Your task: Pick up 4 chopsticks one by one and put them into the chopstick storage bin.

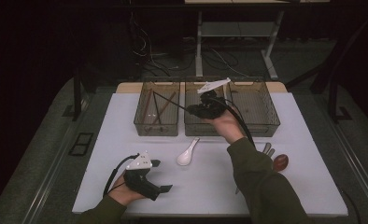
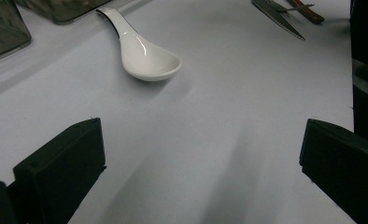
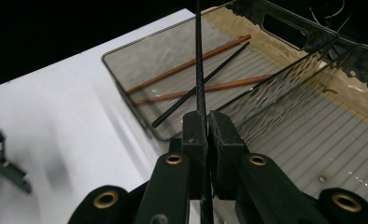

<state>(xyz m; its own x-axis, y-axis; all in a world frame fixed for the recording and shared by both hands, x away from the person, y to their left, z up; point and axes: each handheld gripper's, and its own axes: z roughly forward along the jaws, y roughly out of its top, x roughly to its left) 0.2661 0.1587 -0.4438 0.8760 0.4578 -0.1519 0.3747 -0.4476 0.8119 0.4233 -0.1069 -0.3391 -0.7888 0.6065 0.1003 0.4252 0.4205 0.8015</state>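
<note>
Left bin point(image 1: 157, 125) with three chopsticks point(image 3: 191, 65), right gripper point(image 3: 205, 122) clamped on black chopstick point(image 3: 199, 56), left gripper point(image 2: 201, 154) apart.

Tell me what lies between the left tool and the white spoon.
Nothing: in the left gripper view, bare white table runs from the open left tool to the white spoon.

We note a glossy white ceramic spoon point(image 2: 145, 53), matt black chopstick point(image 3: 199, 65), smooth wooden chopsticks point(image 3: 191, 63), rippled translucent plastic bins point(image 3: 285, 107), matt white tabletop point(image 2: 229, 116).
</note>
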